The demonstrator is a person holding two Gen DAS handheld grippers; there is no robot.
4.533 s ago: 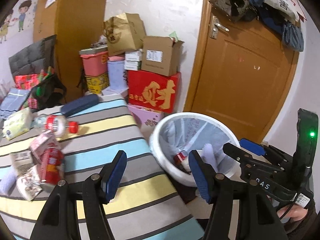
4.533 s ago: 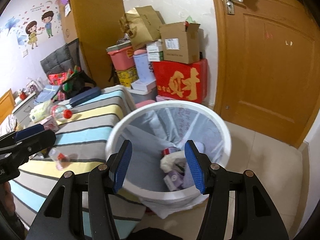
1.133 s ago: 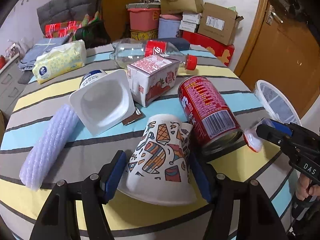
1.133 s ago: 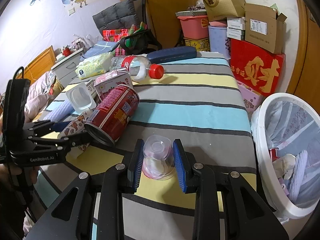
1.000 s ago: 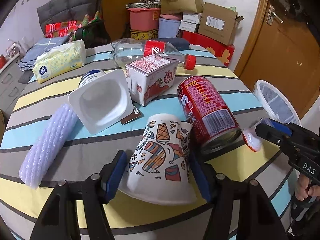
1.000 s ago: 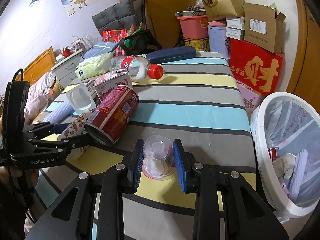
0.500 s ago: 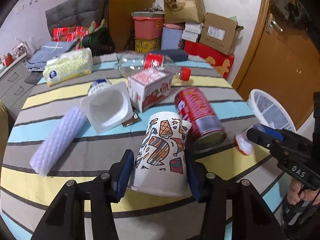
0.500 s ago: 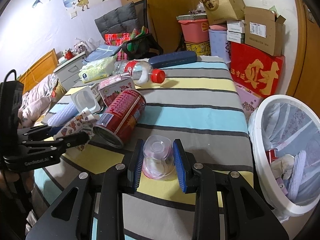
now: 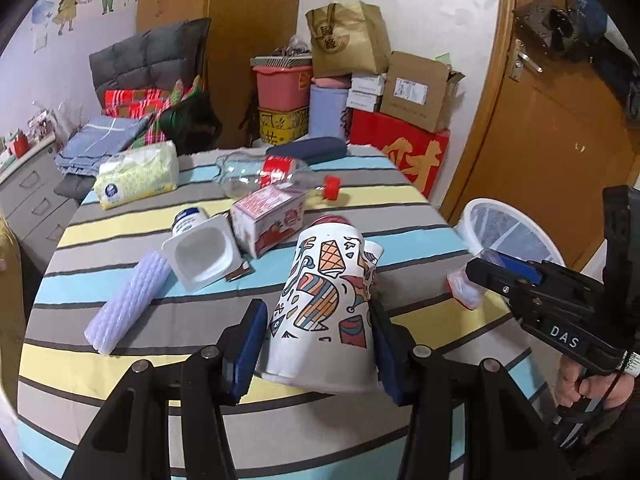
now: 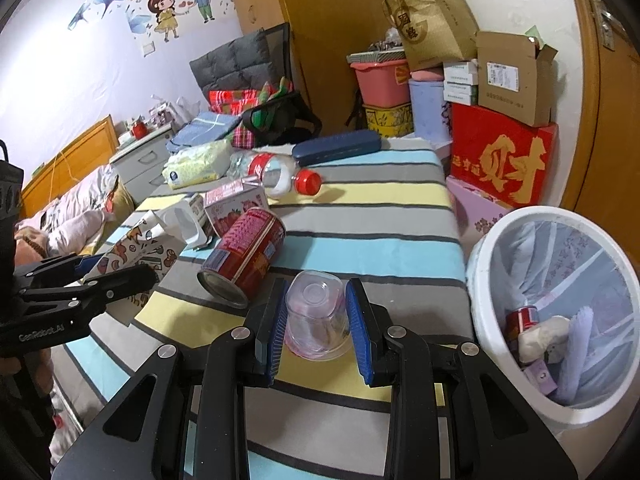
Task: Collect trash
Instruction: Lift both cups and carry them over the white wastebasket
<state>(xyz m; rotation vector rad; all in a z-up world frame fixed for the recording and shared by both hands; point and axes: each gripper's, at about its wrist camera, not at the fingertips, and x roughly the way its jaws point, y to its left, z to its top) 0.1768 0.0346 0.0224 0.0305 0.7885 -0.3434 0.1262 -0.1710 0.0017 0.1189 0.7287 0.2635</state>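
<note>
My left gripper (image 9: 316, 344) is shut on a white paper cup with colourful drawings (image 9: 326, 304), held clear of the striped table (image 9: 120, 344). The same cup (image 10: 136, 250) and gripper (image 10: 116, 270) show at the left of the right wrist view. A small clear plastic cup (image 10: 316, 322) sits squeezed between the blue pads of my right gripper (image 10: 318, 330), just above the cloth. To the right stands a white trash bin (image 10: 480, 264) with a liner, holding a red can and wrappers.
On the table lie a red can (image 10: 244, 254), a strawberry milk carton (image 9: 268, 214), a white yogurt tub (image 9: 200, 252), a ribbed lilac sleeve (image 9: 128, 300), a clear bottle with a red cap (image 9: 272, 174), a tissue pack (image 9: 136, 174) and a navy case (image 9: 308, 150). Boxes (image 10: 500, 152) are stacked by the door.
My left gripper closed on the paper cup and lifted it off the table. My right gripper rose slightly with the clear cup still in its grip.
</note>
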